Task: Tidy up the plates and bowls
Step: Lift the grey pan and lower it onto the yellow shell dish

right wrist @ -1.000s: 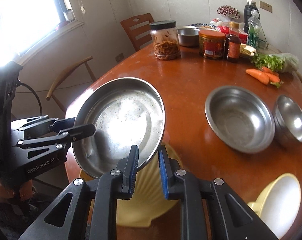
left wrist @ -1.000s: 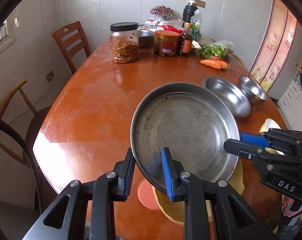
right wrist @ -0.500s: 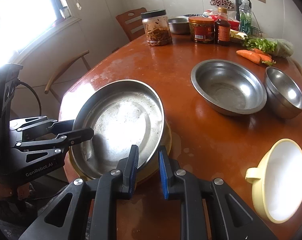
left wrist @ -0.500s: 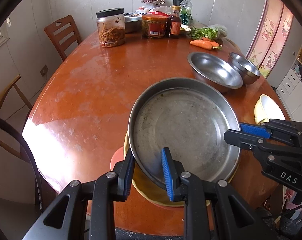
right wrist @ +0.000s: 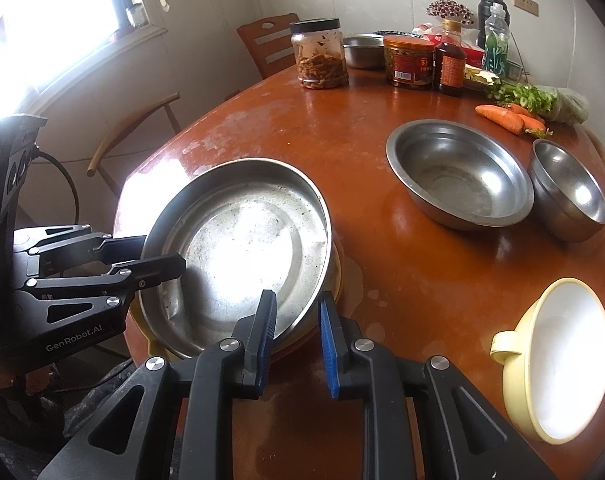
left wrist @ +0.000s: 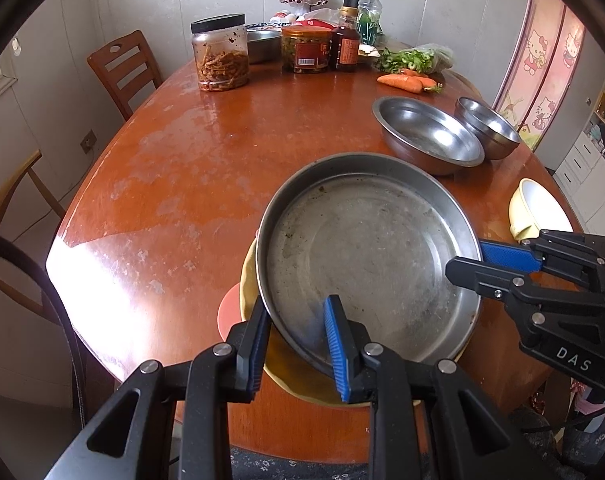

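A large steel plate [left wrist: 366, 256] [right wrist: 238, 256] rests on a yellow plate [left wrist: 286, 376] [right wrist: 334, 276], which lies on a pink plate [left wrist: 228, 312], at the near table edge. My left gripper [left wrist: 296, 340] straddles the steel plate's near rim with its jaws a little apart. My right gripper [right wrist: 296, 332] straddles the rim on the other side, its jaws also parted. A wide steel bowl [right wrist: 458, 172], a small steel bowl [right wrist: 570, 188] and a yellow cup-bowl [right wrist: 558, 364] stand to the right.
Jars [left wrist: 222, 56], bottles [left wrist: 346, 44], greens and carrots [left wrist: 406, 82] stand at the far end of the round wooden table [left wrist: 190, 168]. Wooden chairs [left wrist: 122, 68] stand at the left. A window [right wrist: 62, 12] is at the left.
Both grippers lowered the steel plate onto the yellow plate. Both sets of jaws have widened around the rim.
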Action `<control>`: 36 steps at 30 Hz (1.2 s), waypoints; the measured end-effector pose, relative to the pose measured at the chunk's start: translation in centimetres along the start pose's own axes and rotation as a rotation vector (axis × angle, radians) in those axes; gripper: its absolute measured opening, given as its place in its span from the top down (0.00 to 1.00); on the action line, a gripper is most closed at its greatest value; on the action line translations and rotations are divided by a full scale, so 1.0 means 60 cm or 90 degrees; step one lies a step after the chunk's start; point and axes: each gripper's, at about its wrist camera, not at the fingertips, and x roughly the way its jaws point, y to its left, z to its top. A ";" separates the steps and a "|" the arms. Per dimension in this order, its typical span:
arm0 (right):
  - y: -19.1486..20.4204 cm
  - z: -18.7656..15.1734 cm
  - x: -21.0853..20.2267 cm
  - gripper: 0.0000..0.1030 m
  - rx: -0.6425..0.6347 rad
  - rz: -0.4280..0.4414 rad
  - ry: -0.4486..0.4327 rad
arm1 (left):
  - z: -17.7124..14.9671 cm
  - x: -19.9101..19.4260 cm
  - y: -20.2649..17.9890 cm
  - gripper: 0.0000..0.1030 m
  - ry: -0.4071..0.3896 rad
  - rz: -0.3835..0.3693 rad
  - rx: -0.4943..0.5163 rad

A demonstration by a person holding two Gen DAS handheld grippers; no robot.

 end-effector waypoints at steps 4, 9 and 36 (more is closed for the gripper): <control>0.006 -0.001 0.001 0.76 -0.008 -0.002 0.001 | -0.003 -0.002 0.001 0.72 0.003 -0.001 -0.003; 0.009 -0.003 0.001 0.75 -0.010 0.002 0.003 | -0.006 -0.004 0.002 0.69 0.006 -0.004 -0.002; 0.016 -0.024 -0.008 0.65 -0.014 0.010 0.016 | -0.007 -0.004 0.008 0.50 -0.002 -0.036 0.005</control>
